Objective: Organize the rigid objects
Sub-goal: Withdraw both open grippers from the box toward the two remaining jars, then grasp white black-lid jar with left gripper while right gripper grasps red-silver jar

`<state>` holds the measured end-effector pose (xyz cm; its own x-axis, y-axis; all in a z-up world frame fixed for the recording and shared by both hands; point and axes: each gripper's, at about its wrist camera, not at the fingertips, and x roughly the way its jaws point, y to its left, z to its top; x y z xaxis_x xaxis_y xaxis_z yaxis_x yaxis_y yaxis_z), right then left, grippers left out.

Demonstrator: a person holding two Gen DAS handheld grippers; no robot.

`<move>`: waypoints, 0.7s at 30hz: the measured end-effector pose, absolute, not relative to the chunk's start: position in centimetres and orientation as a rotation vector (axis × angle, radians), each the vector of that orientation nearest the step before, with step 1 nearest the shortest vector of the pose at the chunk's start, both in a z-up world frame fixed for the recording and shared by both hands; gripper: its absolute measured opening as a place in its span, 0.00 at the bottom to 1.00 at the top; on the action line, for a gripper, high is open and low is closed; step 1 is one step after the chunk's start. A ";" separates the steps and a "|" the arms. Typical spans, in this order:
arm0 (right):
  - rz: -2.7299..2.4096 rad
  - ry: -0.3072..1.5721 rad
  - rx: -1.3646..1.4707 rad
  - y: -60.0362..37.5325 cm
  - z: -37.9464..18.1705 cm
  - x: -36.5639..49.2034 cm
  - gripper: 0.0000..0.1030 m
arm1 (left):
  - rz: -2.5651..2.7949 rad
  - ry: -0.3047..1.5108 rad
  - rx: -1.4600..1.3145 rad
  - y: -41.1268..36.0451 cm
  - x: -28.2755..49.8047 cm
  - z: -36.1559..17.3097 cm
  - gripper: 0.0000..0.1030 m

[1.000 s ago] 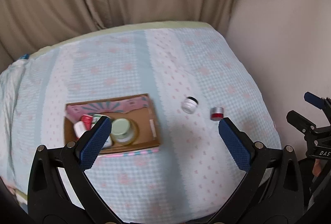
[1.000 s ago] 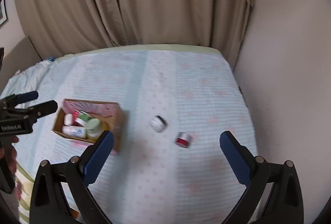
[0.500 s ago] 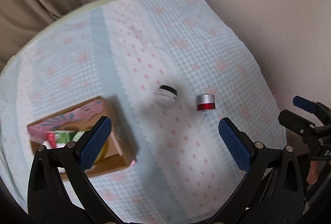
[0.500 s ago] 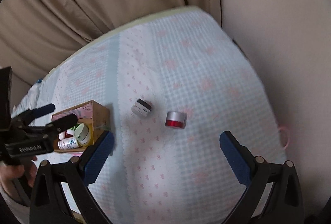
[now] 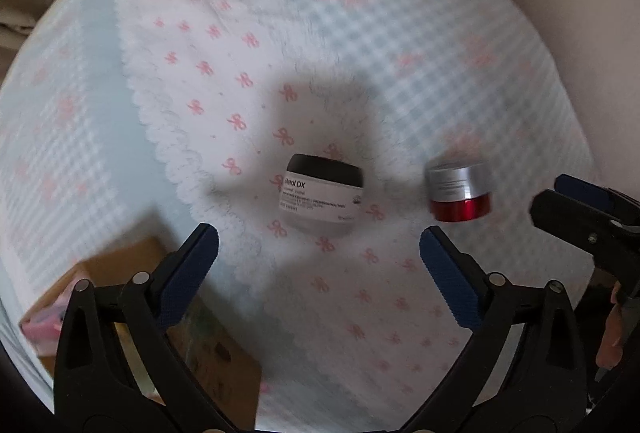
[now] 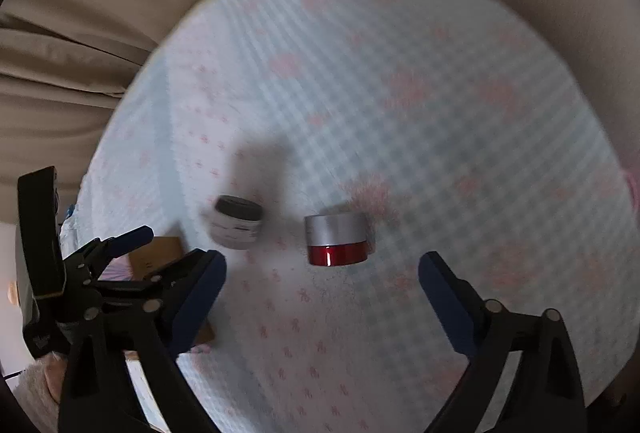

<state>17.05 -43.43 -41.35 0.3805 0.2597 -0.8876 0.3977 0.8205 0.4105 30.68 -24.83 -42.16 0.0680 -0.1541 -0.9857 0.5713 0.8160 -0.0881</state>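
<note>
A white jar with a black lid lies on the bed cover. Beside it to the right sits a red jar with a silver lid. My left gripper hovers open just above the white jar, nothing between its fingers. My right gripper hangs above the red jar; its jaws are closing but stand wide apart and hold nothing. Each gripper shows at the edge of the other's view: the right one and the left one.
A cardboard box with pink trim sits at the lower left on the bed. The checked cover with pink bows spreads all around. Beige curtains hang behind, and a wall borders the right side.
Both grippers have dropped toward the bed, so the two jars loom larger and sit just beyond the fingertips. The box has slid to the lower left edge of both views.
</note>
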 end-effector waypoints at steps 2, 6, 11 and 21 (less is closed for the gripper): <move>-0.101 1.224 0.667 -43.2 -43.0 17.8 0.88 | -0.575 1.418 0.384 -25.3 31.1 -43.6 0.97; -0.110 1.282 0.685 -42.4 -46.0 19.4 0.81 | -0.597 1.445 0.398 -25.9 31.8 -45.8 0.96; -0.135 1.329 0.702 -42.2 -48.2 20.2 0.71 | -0.618 1.460 0.422 -26.6 32.5 -47.9 0.83; -0.157 1.380 0.667 -42.3 -49.3 20.9 0.51 | -0.626 1.402 0.445 -27.5 32.6 -49.0 0.53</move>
